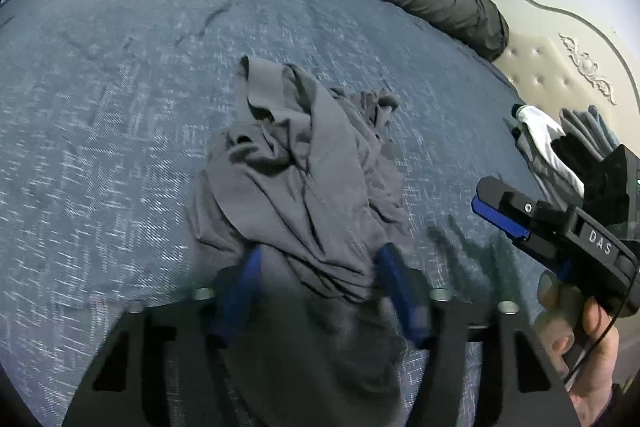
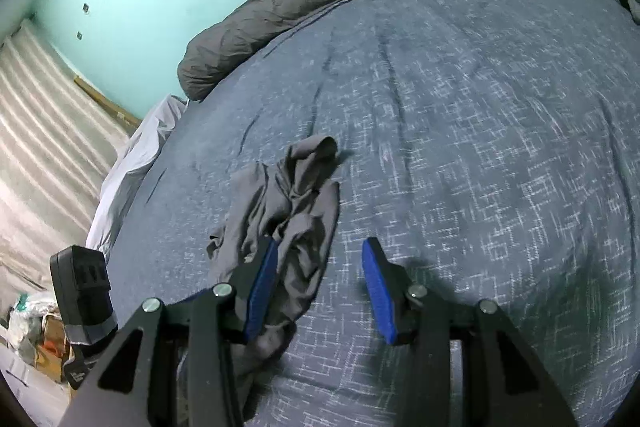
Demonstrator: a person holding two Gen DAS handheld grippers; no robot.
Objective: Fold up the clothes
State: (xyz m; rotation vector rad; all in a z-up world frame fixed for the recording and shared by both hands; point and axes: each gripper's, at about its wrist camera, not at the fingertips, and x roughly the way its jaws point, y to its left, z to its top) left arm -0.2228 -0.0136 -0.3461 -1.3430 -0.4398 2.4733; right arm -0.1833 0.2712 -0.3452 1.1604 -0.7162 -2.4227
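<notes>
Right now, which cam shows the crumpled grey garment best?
Left wrist. The grey garment fills the centre there, its folds visible, with the open left gripper at its near edge. Right wrist shows the grey garment smaller, partly behind one of the fingers of the open right gripper.

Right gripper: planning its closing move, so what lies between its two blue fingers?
In the right wrist view, the right gripper stands open; between its fingers lie the grey garment's edge and bare blue bedspread.
</notes>
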